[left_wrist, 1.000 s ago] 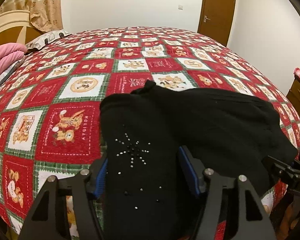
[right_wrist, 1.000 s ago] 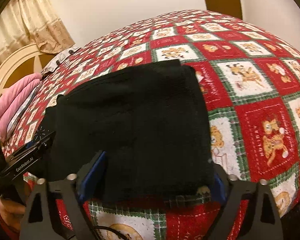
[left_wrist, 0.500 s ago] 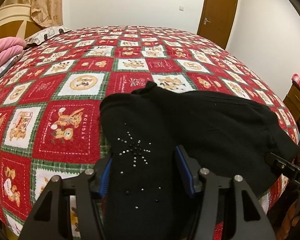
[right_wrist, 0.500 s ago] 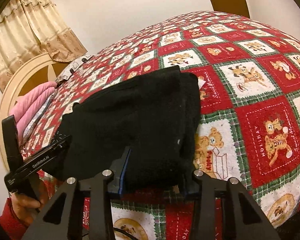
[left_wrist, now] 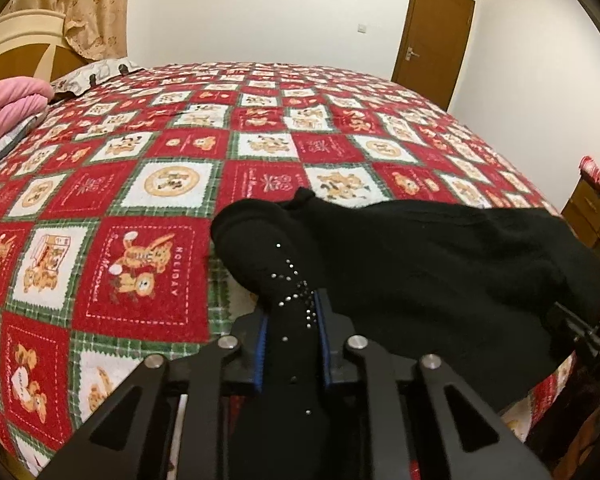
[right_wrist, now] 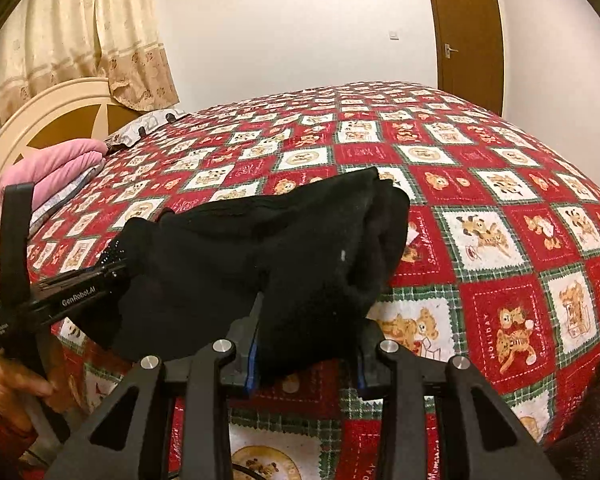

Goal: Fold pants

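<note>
Both grippers, left (left_wrist: 291, 330) and right (right_wrist: 306, 344), wide apart a second ago, now clamp the black pants (left_wrist: 420, 268), lifting their near edge off the quilt (left_wrist: 140, 208).

The bed (left_wrist: 260, 128) is covered with a red, white and green checked blanket (right_wrist: 500, 240) with bear pictures. On it lie black pants (left_wrist: 420, 264) near the front edge, and — at the headboard side — folded pink bedding (right_wrist: 56, 168) and a pillow (left_wrist: 96, 72).
</note>
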Demonstrator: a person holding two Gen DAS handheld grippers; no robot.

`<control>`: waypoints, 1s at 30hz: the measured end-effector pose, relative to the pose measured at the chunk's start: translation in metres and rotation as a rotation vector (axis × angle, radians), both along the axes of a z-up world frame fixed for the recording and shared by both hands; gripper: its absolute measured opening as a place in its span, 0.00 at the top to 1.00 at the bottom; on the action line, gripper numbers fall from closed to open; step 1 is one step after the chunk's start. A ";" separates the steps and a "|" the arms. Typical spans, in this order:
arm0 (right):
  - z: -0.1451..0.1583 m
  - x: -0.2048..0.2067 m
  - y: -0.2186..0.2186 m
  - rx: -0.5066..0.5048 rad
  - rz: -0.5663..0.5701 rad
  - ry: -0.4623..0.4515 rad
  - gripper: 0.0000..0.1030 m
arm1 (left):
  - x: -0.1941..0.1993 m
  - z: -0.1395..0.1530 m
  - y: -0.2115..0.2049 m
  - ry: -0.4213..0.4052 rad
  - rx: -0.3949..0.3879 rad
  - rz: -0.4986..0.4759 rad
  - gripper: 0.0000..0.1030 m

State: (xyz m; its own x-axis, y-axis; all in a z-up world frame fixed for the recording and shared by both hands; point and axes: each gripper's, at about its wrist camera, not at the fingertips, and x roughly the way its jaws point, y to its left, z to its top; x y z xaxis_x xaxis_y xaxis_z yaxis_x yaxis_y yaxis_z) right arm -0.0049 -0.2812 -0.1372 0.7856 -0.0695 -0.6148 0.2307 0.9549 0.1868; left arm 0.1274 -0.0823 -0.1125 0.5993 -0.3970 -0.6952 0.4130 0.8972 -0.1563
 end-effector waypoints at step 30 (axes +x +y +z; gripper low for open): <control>0.054 0.017 0.042 -0.021 0.032 -0.118 0.66 | 0.009 0.061 0.038 -0.125 -0.070 0.031 0.86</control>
State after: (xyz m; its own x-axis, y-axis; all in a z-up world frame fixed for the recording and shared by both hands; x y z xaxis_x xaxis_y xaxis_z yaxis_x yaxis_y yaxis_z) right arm 0.0121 -0.2393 -0.0837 0.8545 -0.0552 -0.5164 0.1774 0.9655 0.1904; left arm 0.1367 -0.0446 -0.0518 0.6922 -0.4220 -0.5854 0.4053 0.8985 -0.1684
